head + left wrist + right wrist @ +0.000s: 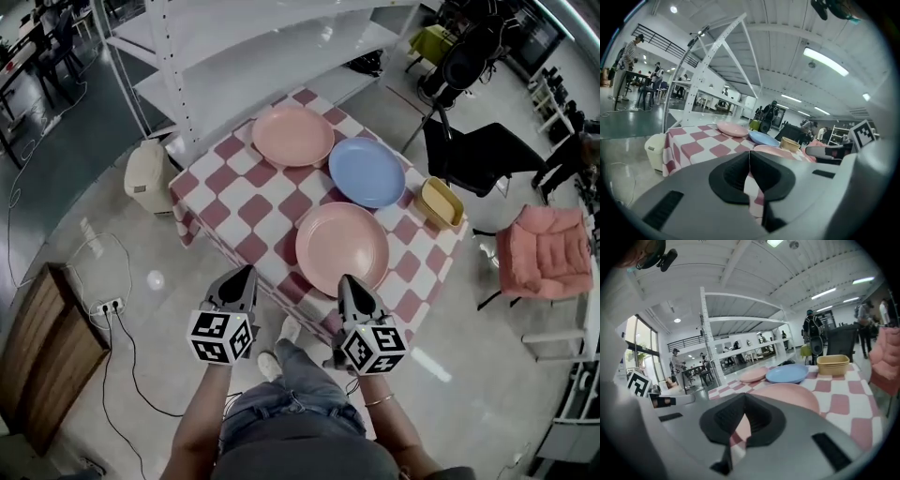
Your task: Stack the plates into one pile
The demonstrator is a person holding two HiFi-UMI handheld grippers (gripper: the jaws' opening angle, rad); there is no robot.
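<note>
Three plates lie apart on the red-and-white checked table (217, 183): a pink plate (292, 136) at the far side, a blue plate (367, 172) beside it, and a second pink plate (342, 247) near the front edge. My left gripper (246, 274) hangs shut and empty just off the table's near-left edge. My right gripper (347, 281) is shut and empty at the near pink plate's front rim. The left gripper view shows the left gripper (749, 157) facing the far pink plate (732, 129) and the blue plate (763, 138). In the right gripper view, the right gripper (744, 401) faces the near pink plate (787, 397).
A yellow tub (441, 202) sits at the table's right edge. A beige bin (147, 176) stands on the floor to the left, with white shelving (272, 56) behind the table. A black chair (478, 155) and a pink armchair (544, 248) stand on the right. A power strip (111, 306) lies lower left.
</note>
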